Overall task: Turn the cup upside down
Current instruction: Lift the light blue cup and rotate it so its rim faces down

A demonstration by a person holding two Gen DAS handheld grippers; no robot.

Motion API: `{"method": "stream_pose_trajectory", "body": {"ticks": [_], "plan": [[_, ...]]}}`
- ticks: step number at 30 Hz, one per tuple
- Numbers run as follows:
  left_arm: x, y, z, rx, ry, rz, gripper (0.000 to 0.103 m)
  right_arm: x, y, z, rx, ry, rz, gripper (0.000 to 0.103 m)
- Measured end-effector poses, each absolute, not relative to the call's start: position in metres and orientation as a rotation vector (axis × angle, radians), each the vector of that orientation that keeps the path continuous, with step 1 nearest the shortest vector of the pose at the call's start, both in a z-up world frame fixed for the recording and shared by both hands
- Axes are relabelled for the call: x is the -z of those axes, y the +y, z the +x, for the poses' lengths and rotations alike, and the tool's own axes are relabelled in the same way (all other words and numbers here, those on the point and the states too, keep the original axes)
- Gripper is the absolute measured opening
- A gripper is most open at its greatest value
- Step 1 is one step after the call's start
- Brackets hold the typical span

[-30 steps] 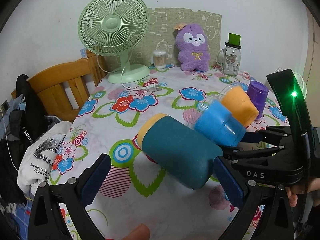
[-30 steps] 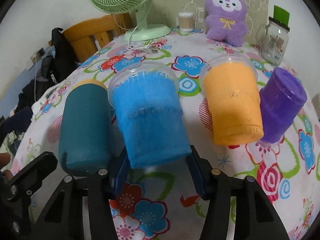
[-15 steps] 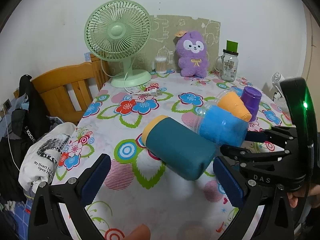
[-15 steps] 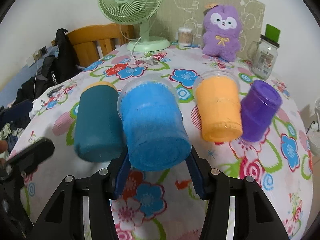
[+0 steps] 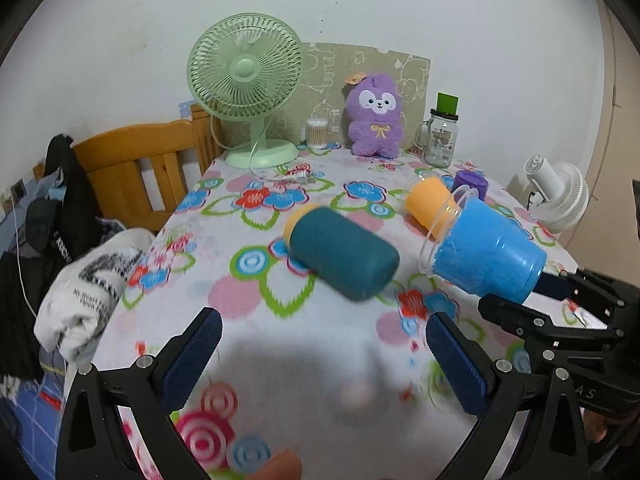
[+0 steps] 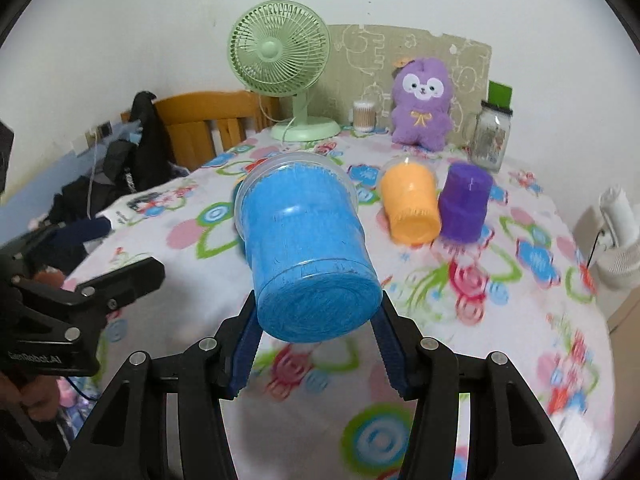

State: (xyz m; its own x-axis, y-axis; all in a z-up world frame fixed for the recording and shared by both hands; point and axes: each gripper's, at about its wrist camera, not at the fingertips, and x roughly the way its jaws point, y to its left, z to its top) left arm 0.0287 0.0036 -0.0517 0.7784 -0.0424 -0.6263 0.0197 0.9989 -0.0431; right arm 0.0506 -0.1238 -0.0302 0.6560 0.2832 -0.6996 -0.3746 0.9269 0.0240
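Observation:
My right gripper point(image 6: 316, 322) is shut on a blue cup point(image 6: 306, 240) near its base and holds it in the air above the table, lying on its side with the clear rim pointing away. The blue cup point(image 5: 486, 252) also shows in the left wrist view, lifted at the right. My left gripper point(image 5: 324, 354) is open and empty, above the table's near part. A teal cup point(image 5: 344, 254) lies on its side ahead of it. An orange cup point(image 6: 412, 204) lies on its side and a purple cup point(image 6: 466, 202) stands upside down beyond.
The floral table point(image 5: 256, 320) carries a green fan point(image 5: 246, 80), a purple plush point(image 5: 376, 118), a glass jar point(image 5: 440, 136) and a cotton-swab pot point(image 5: 317, 132) at the back. A wooden chair point(image 5: 136, 168) with clothes stands left. A white fan point(image 5: 560, 196) is at the right.
My right gripper has lifted the blue cup off the table and pulled it back. My left gripper has drawn back from the teal cup, which stays on the table.

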Motion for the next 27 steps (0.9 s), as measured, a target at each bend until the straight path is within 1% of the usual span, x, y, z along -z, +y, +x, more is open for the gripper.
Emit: {"method": "stream_pose_trajectory", "body": {"ticks": [7, 11, 12, 15, 19, 27], "plan": [[0.072, -0.001, -0.005, 0.038, 0.682, -0.052, 0.103, 0.06, -0.114, 0.028, -0.356, 0.814, -0.097, 0.056], [0.076, -0.004, -0.011, 0.033, 0.695, -0.068, 0.103, 0.075, -0.11, 0.025, -0.353, 0.845, -0.09, 0.059], [0.075, -0.004, -0.012, 0.038, 0.693, -0.078, 0.103, 0.077, -0.109, 0.025, -0.356, 0.856, -0.09, 0.06], [0.071, -0.006, -0.012, 0.038, 0.684, -0.079, 0.103, 0.075, -0.111, 0.021, -0.367, 0.85, -0.089, 0.074], [0.065, -0.01, -0.012, 0.048, 0.669, -0.083, 0.103, 0.057, -0.125, 0.013, -0.417, 0.806, -0.062, 0.084], [0.053, -0.047, 0.003, 0.115, 0.626, -0.084, 0.103, 0.03, -0.195, -0.005, -0.357, 0.752, 0.018, 0.091]]}}
